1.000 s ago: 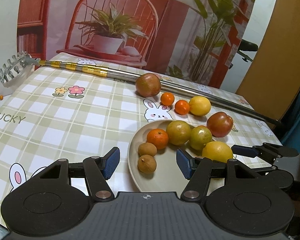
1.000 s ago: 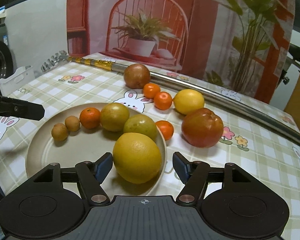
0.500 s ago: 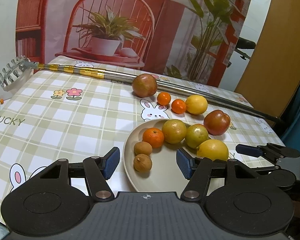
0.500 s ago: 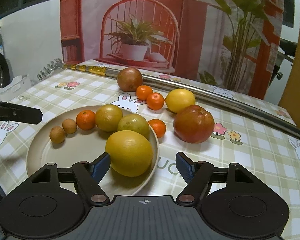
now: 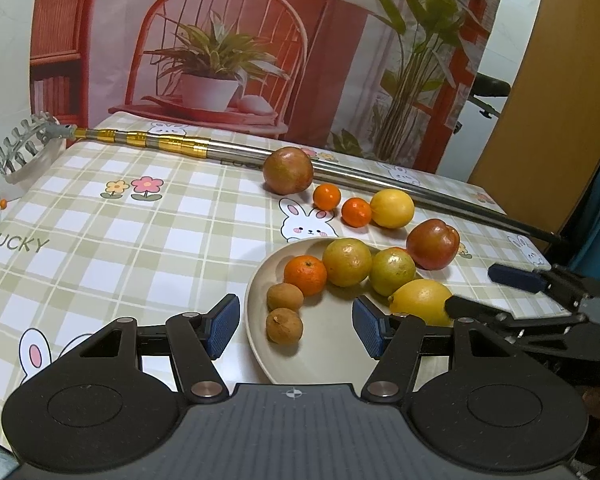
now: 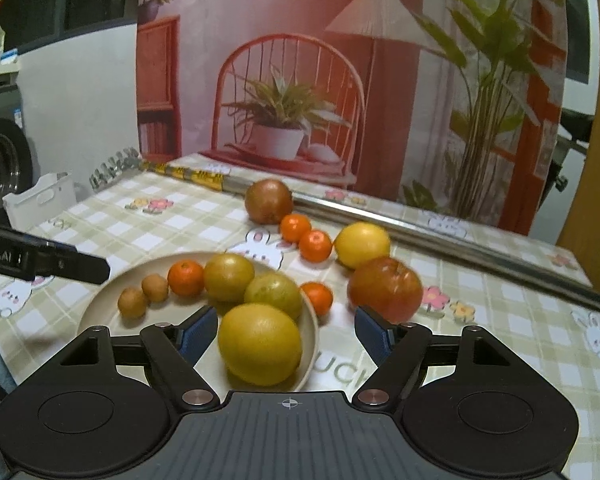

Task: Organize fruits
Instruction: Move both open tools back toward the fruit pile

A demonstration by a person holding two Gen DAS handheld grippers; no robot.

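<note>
The right gripper [image 6: 286,332] gapes wide, empty, just before the big lemon [image 6: 260,344] on the plate [image 6: 96,312]; the left gripper [image 5: 294,326], likewise wide, seemingly hovers over the plate's near rim.

A table [image 5: 100,264] under a green-checked cloth with rabbits and flowers carries everything; a beige plate [image 5: 324,356] sits near its front edge; a long metal pole [image 5: 364,178] lies along the back; beside it rest a reddish-brown fruit [image 5: 288,171], two small oranges [image 5: 327,197], a lemon [image 5: 392,210] and a red fruit [image 5: 433,244].
</note>
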